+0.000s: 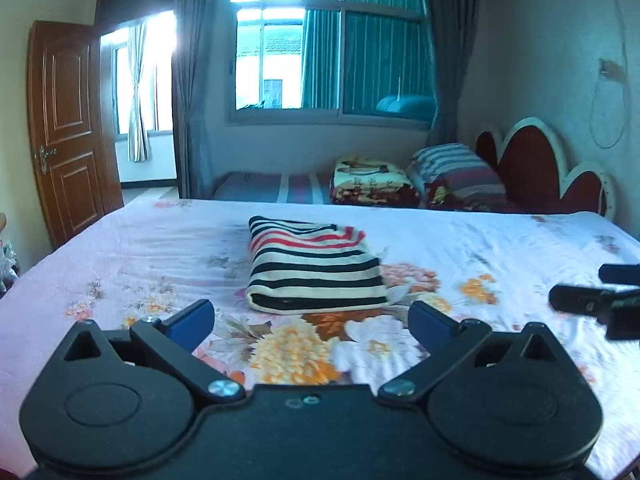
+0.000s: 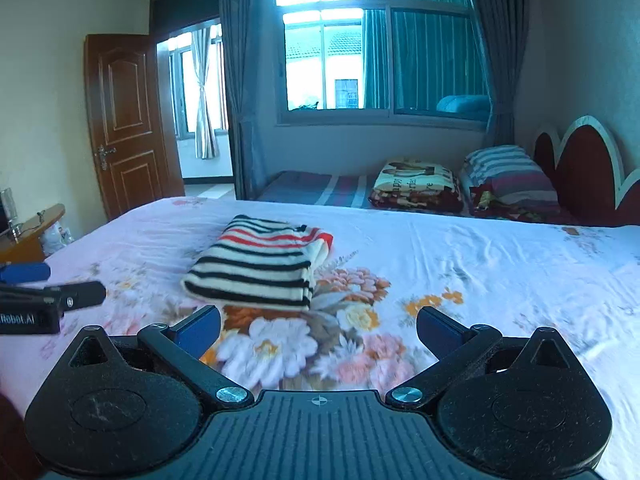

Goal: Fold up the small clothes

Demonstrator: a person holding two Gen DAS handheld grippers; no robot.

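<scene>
Though the striped garment (image 1: 316,266) lies folded into a compact rectangle on the flowered bed sheet (image 1: 120,248), neither gripper touches it. Starting at the left, a wooden door (image 1: 66,128) stands open beside the curtained window (image 1: 328,48). The left gripper (image 1: 312,320) hangs just short of the garment's near edge, its fingers (image 1: 192,318) spread as wide as they go and holding nothing. Further right, the right gripper (image 2: 318,328) is likewise wide apart and empty, with the garment ahead and slightly to its left. At the far right, a pillow (image 1: 456,172) rests by the red headboard (image 1: 540,164). The fold looks finished, so this reads as the release after the last fold. Next would likely be fetching another garment, though none is visible.
</scene>
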